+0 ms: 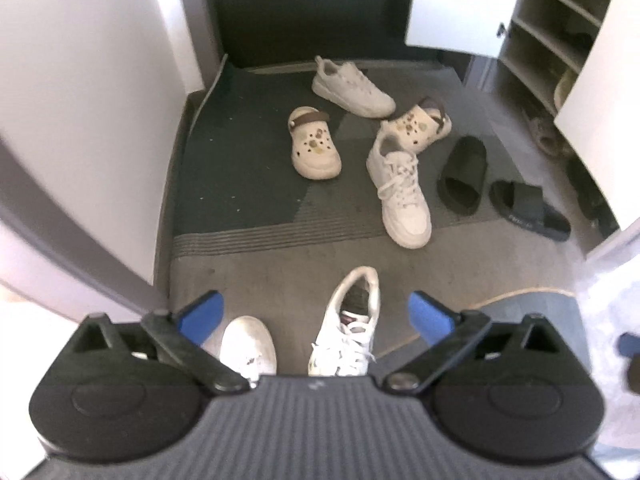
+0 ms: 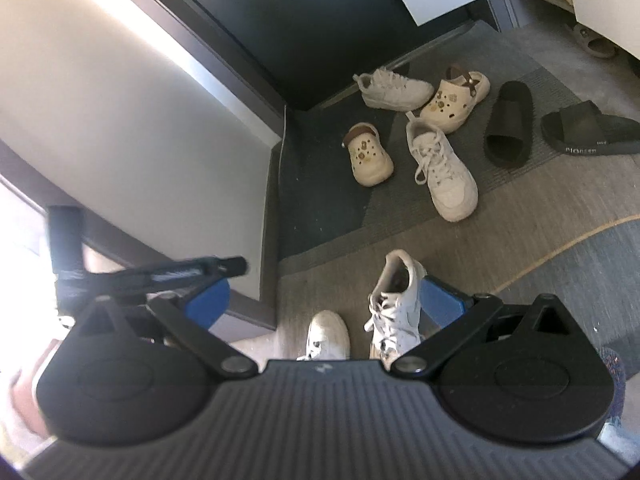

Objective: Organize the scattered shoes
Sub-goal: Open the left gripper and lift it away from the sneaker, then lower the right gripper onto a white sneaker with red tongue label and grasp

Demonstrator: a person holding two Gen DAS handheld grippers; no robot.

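Hovering over the floor, left gripper jaws wide, empty; sneaker directly below between them, long axis pointing away. Right gripper likewise open, nothing held.

Matt ribbed carpet; smooth cream clogs.

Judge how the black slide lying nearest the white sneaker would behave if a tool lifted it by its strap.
The slide looks like moulded foam, so it is probably light. Its broad strap may flex under a pinch and let the sole hang tilted. Its flat sole rests on the mat, so a push would likely slide it, not tip it.
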